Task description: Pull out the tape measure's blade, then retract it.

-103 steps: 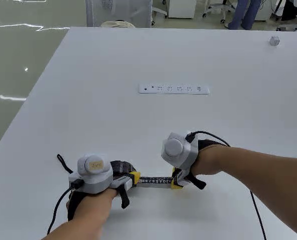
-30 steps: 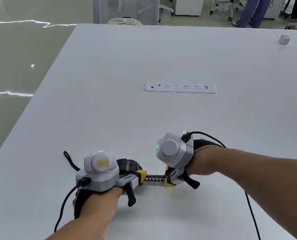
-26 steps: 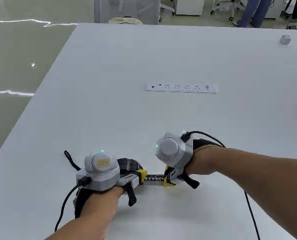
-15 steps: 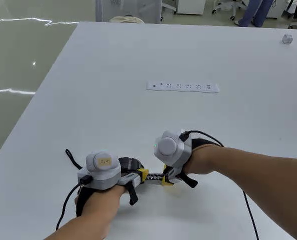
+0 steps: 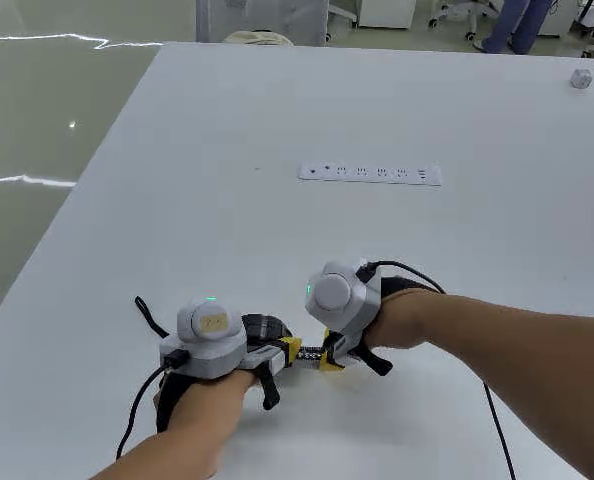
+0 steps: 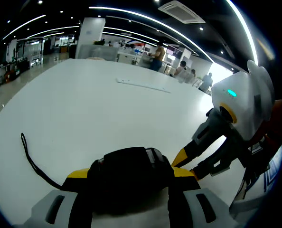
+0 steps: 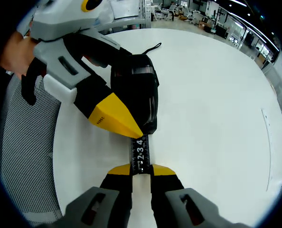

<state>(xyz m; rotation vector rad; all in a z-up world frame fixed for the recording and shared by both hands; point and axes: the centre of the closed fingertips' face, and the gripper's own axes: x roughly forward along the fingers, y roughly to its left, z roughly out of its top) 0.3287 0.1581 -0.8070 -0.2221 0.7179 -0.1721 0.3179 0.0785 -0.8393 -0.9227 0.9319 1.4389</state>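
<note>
A black tape measure (image 5: 265,331) (image 6: 131,173) (image 7: 136,90) lies on the white table near the front edge. My left gripper (image 5: 277,352) (image 6: 131,178) is shut on its case, yellow fingertips on either side. A short length of black blade (image 7: 140,151) with white numbers sticks out of the case. My right gripper (image 5: 323,358) (image 7: 141,169) is shut on the blade's end, a few centimetres from the case. The tape measure's black wrist strap (image 5: 149,313) (image 6: 34,164) trails off to the left on the table.
A white power strip (image 5: 370,173) (image 6: 143,85) lies across the table's middle, well beyond the grippers. A small grey object (image 5: 580,78) sits at the far right. Black cables (image 5: 497,415) run from both grippers toward the front edge. People stand beyond the far edge.
The exposed blade has grown shorter: my right gripper has moved left toward the case, narrowing the gap between the two grippers. The head camera has drifted a little.
</note>
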